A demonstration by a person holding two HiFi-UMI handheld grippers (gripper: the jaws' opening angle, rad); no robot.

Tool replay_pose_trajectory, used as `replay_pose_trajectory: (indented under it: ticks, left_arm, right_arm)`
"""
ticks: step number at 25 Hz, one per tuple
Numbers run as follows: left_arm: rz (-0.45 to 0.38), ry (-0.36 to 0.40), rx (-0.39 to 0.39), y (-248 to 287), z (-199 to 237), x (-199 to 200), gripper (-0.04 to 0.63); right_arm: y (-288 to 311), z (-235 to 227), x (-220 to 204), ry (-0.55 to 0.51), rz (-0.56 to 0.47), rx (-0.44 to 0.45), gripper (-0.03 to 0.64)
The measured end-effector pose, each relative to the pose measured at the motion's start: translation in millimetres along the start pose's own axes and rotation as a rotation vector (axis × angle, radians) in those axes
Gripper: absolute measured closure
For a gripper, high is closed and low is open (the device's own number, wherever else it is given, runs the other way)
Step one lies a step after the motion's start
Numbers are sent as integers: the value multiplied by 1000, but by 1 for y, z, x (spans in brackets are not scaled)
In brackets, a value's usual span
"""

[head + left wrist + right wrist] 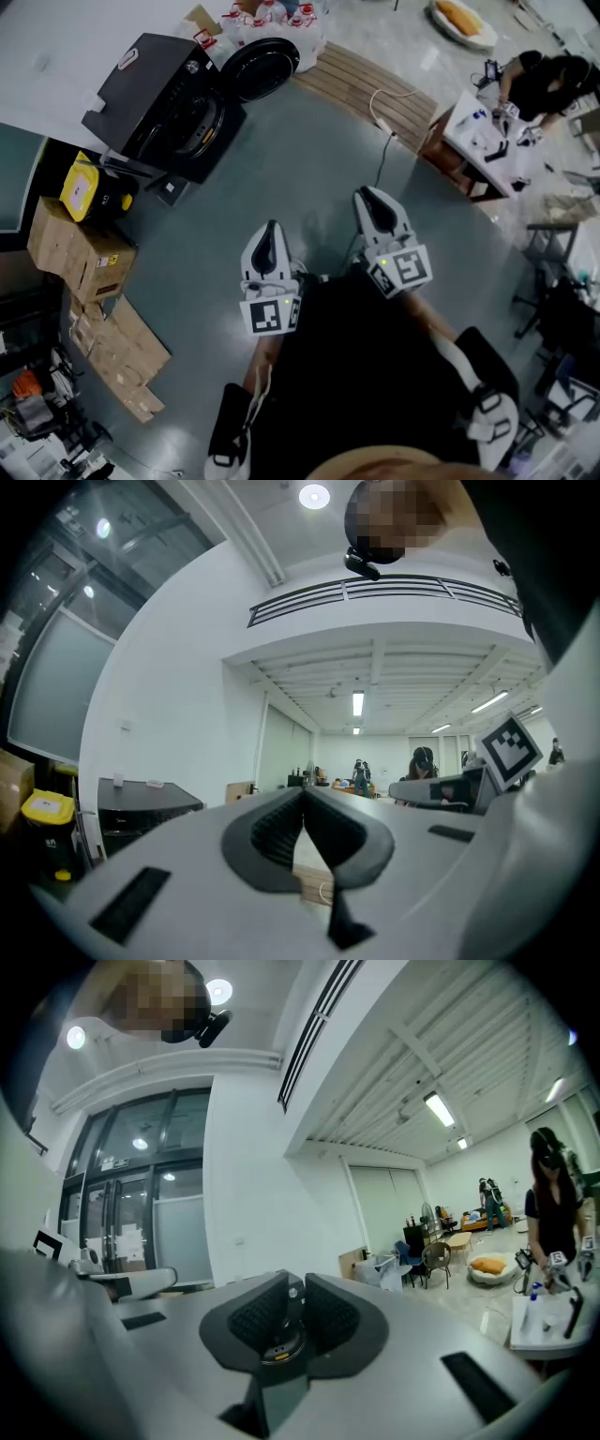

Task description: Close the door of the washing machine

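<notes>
Two pairs of jaws are closed on nothing: the left hand-held gripper [270,229] and right hand-held gripper [368,195] hover well apart from the black front-loading washing machine [155,94] at upper left, its round white-rimmed door [265,67] swung open

Head view is dim and murky, the floor [309,169] dull grey-green with faint shadows; both gripper views are brighter, lit by ceiling lamps [314,495] high above the fingers [272,832]; edges bow and darken; fingers slightly soft.
</notes>
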State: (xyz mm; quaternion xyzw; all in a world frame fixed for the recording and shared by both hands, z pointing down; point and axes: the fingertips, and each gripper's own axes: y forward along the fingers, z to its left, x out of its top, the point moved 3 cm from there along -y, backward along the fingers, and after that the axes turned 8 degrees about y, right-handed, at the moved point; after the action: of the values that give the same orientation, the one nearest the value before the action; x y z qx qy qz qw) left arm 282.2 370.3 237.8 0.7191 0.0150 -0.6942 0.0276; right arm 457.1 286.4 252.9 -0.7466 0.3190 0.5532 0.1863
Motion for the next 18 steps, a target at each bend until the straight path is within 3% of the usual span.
replay_pose_trajectory:
  ticks: [2, 3, 18]
  left_arm:
    - [0, 8, -2, -3, 3, -1, 588]
    - [1, 15, -6, -4, 5, -3, 589]
    - [-3, -25, -48, -27, 80, -14, 589]
  right_arm:
    - [2, 2, -6, 1, 19, -3, 484]
    - [4, 4, -9, -1, 31, -4, 474]
    - [36, 68, -38, 2, 34, -59, 472]
